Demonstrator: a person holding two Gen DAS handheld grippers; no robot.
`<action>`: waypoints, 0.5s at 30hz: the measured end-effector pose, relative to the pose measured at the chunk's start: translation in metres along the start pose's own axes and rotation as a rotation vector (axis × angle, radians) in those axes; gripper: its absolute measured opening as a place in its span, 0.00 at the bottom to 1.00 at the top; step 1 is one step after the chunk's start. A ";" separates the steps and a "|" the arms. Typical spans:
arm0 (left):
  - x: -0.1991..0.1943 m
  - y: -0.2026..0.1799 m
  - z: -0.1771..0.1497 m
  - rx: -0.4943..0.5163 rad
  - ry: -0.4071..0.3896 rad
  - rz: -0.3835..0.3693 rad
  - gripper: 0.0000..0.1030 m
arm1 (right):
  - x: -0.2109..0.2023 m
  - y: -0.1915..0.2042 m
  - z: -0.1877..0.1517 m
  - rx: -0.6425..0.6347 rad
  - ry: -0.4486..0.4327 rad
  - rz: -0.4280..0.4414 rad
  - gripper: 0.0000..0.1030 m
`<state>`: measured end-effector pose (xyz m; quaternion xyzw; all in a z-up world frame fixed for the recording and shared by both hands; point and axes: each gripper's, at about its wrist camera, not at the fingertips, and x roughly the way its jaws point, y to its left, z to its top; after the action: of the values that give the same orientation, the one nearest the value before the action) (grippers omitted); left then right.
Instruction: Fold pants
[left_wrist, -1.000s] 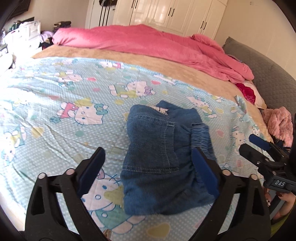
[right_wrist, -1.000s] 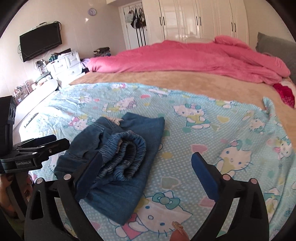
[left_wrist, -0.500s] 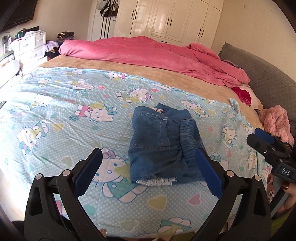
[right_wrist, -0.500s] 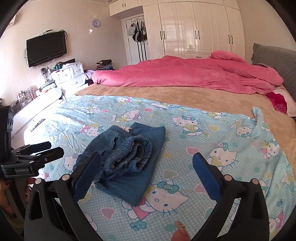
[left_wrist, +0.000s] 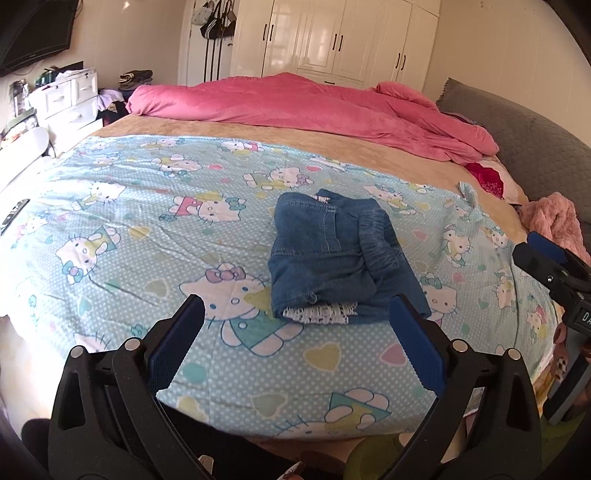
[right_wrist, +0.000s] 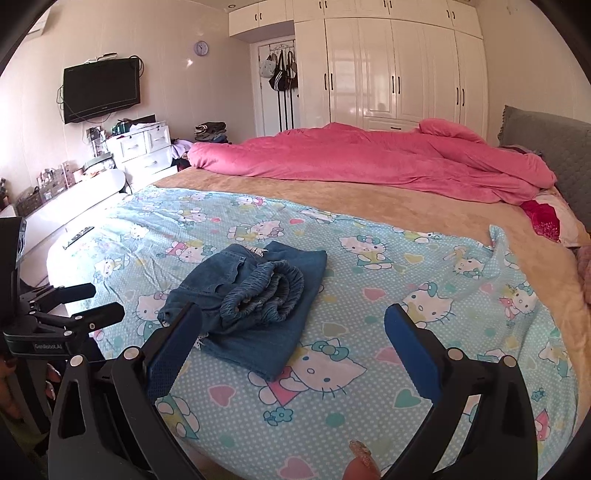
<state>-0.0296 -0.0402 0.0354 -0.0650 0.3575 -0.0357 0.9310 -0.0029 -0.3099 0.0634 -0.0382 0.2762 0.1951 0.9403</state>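
Cut off by the right edge of the left wrist view: the right tool (left_wrist: 546, 254), its label reading only "DA" before the frame ends. Hidden under the folded pants (left_wrist: 340, 258): all but a white patterned strip of inner layer at the near edge. Too small to identify in the right wrist view: clutter on the white dresser (right_wrist: 142, 151) and clock (right_wrist: 200, 48) hands.

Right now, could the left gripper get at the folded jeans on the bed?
Probably yes. The left gripper is open and empty, the folded jeans lie just ahead of it on the cartoon sheet, and nothing lies between.
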 end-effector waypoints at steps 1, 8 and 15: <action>-0.001 0.000 -0.003 -0.002 0.003 -0.002 0.91 | -0.001 0.001 -0.002 -0.005 -0.001 -0.004 0.96; -0.001 -0.001 -0.024 -0.011 0.034 -0.001 0.91 | 0.000 0.005 -0.024 0.017 0.029 -0.002 0.96; 0.013 0.003 -0.036 -0.028 0.080 0.019 0.91 | 0.021 0.011 -0.056 0.024 0.131 -0.004 0.96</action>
<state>-0.0441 -0.0419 0.0002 -0.0733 0.3954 -0.0243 0.9153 -0.0190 -0.3028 0.0047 -0.0401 0.3393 0.1870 0.9210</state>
